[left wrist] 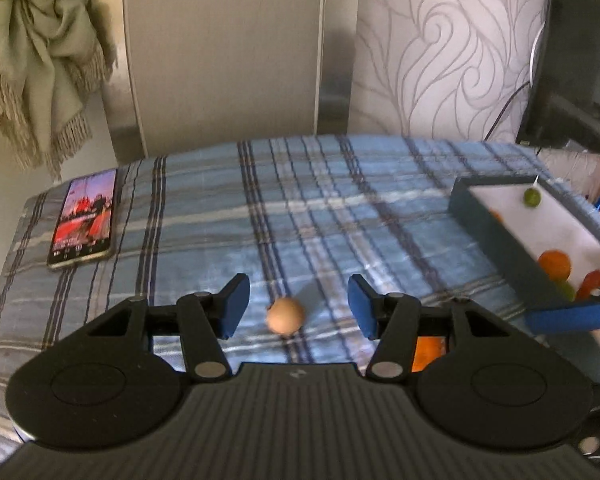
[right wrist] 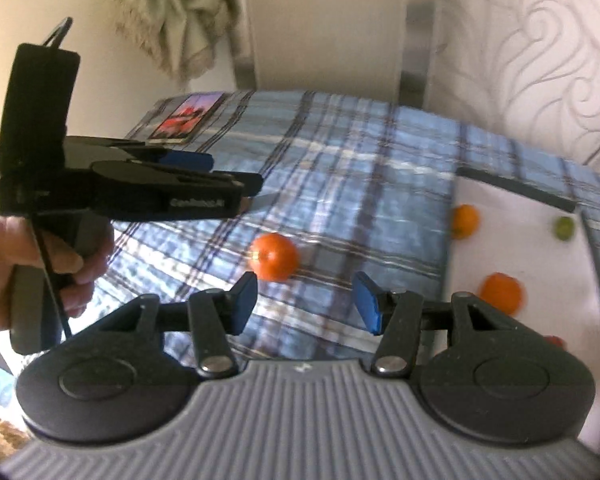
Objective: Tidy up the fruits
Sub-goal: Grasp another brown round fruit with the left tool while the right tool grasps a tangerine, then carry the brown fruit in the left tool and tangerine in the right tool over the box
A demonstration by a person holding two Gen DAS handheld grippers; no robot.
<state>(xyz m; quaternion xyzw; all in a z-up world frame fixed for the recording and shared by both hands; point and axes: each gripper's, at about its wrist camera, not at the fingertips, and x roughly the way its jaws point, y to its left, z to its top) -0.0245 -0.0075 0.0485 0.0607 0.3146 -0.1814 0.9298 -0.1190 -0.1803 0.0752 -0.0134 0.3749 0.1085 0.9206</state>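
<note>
My left gripper is open, with a small tan round fruit lying on the plaid cloth between its fingers, untouched. My right gripper is open and empty above the cloth; an orange lies just ahead and left of it. The same orange shows partly behind the left gripper's right finger. A dark-walled box with a white floor stands at the right and holds oranges, a green fruit and a red one. It also shows in the right wrist view.
A phone with a lit screen lies on the cloth at the far left. A fringed blanket hangs at the back left. The left gripper and the hand holding it fill the left of the right wrist view. A dark screen stands at the back right.
</note>
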